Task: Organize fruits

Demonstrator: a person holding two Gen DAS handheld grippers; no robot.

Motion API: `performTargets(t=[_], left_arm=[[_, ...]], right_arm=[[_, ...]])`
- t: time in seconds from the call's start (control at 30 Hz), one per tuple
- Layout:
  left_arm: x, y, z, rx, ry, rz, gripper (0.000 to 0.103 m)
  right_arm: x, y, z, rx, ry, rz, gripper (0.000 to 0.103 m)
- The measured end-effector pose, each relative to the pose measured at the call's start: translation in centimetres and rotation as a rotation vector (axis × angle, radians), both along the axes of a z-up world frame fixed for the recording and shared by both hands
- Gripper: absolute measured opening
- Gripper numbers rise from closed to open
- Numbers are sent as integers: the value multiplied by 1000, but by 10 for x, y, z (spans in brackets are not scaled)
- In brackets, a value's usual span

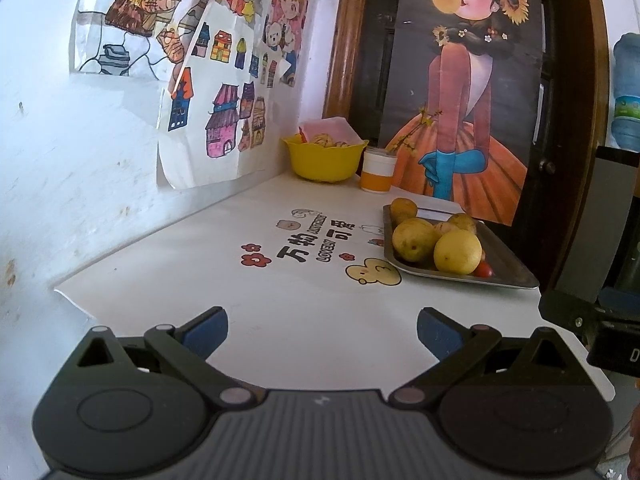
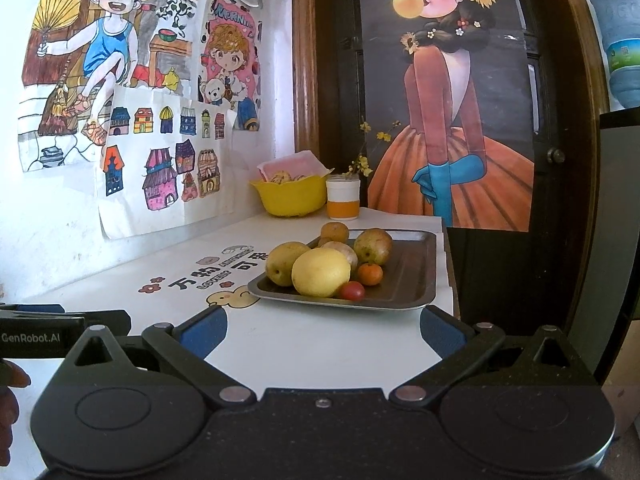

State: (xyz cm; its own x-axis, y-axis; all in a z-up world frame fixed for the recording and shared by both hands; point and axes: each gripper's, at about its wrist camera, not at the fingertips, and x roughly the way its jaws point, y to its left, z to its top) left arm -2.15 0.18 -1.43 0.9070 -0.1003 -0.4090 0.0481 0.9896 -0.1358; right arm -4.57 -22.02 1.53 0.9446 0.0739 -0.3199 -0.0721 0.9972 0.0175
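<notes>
A metal tray on the white table holds a heap of fruit: a big yellow lemon, several yellow-green pears, a small orange and a red tomato. My right gripper hovers open just in front of the tray, nothing between its blue-padded fingers. My left gripper is open too, over bare table to the left of the tray.
A yellow bowl with snacks and a white-and-orange cup stand at the back by the wall. Drawings hang on the left wall. The table ends right of the tray, beside a dark door. The other gripper's body shows at the left.
</notes>
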Motion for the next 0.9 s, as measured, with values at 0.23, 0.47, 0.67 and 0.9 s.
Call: performTargets(t=[0.23, 0.47, 0.67, 0.9], left_arm=[[0, 1, 0, -1, 1, 0, 103], [1, 1, -1, -3, 3, 2, 103], [0, 1, -1, -4, 4, 1, 103], [0, 1, -2, -7, 7, 3, 103]], right_arm=[[-1, 1, -1, -2, 4, 5, 102], [-1, 2, -1, -4, 6, 8, 102], [-1, 3, -2, -6, 8, 10, 102], [-1, 3, -2, -6, 8, 11, 102]])
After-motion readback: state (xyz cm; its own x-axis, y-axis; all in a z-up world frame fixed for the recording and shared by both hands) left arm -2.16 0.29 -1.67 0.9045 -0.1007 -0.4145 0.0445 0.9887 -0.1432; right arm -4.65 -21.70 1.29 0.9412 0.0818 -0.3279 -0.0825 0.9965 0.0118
